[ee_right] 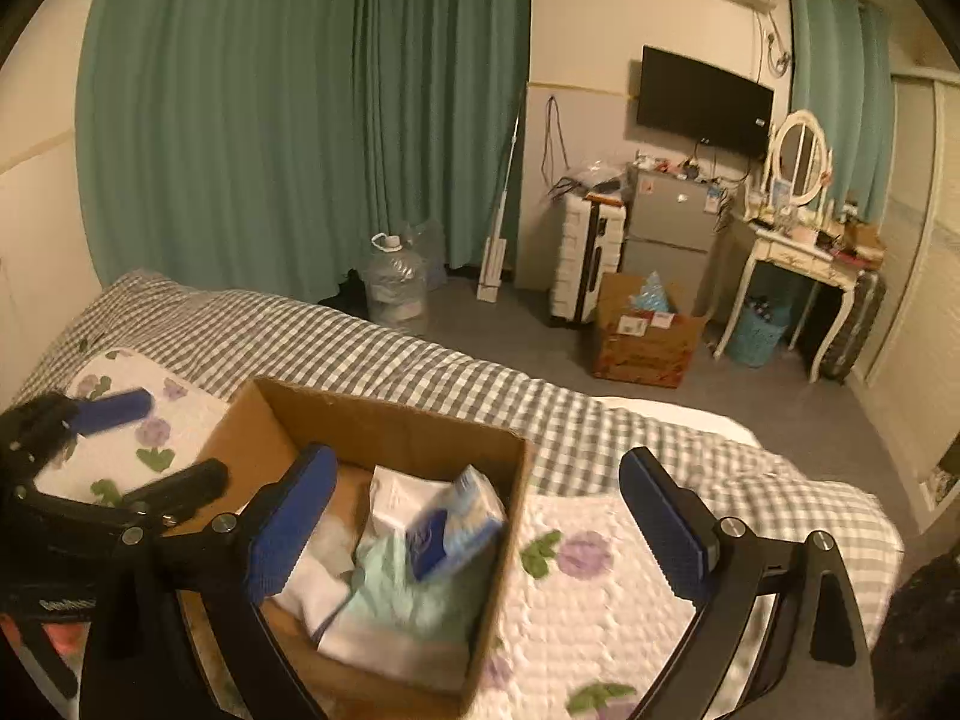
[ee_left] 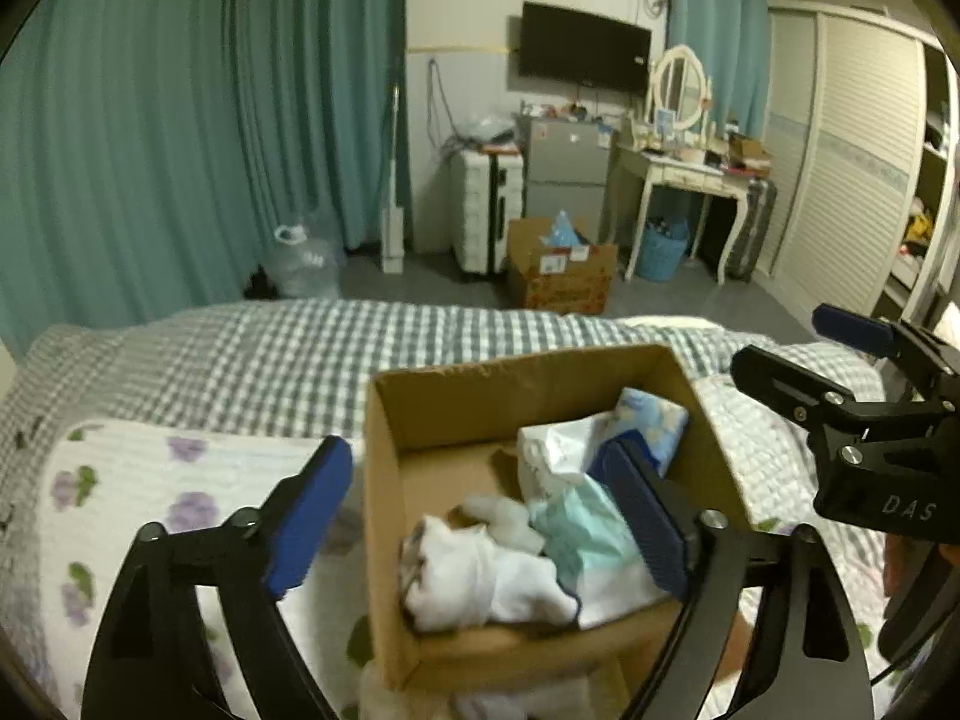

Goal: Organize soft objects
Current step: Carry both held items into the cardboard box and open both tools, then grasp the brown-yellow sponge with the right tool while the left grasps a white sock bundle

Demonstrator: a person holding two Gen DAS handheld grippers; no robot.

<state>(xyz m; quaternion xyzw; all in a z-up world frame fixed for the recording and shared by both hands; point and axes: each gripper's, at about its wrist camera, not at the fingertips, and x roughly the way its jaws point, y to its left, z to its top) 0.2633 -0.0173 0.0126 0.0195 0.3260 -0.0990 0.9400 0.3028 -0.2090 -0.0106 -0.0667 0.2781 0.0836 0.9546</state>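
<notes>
A brown cardboard box (ee_left: 384, 480) (ee_right: 396, 420) stands on the bed. It holds soft things: a white cloth (ee_left: 480, 576), a pale green cloth (ee_left: 576, 534) (ee_right: 414, 594), a white tissue pack (ee_left: 552, 450) (ee_right: 402, 498) and a blue patterned tissue pack (ee_left: 654, 420) (ee_right: 462, 516). My left gripper (ee_left: 474, 516) is open and empty above the box, with one finger over its left wall and one inside. My right gripper (ee_right: 480, 528) is open and empty, straddling the box's right wall. It also shows in the left wrist view (ee_left: 804, 348), and the left gripper shows in the right wrist view (ee_right: 156, 444).
The box rests on a white quilt with purple flowers (ee_left: 150, 480) (ee_right: 600, 588) over a grey checked bedspread (ee_left: 270, 348) (ee_right: 360, 342). Beyond the bed are green curtains, a water jug (ee_right: 396, 282), a suitcase, a small fridge, a floor carton (ee_right: 642, 336) and a dressing table.
</notes>
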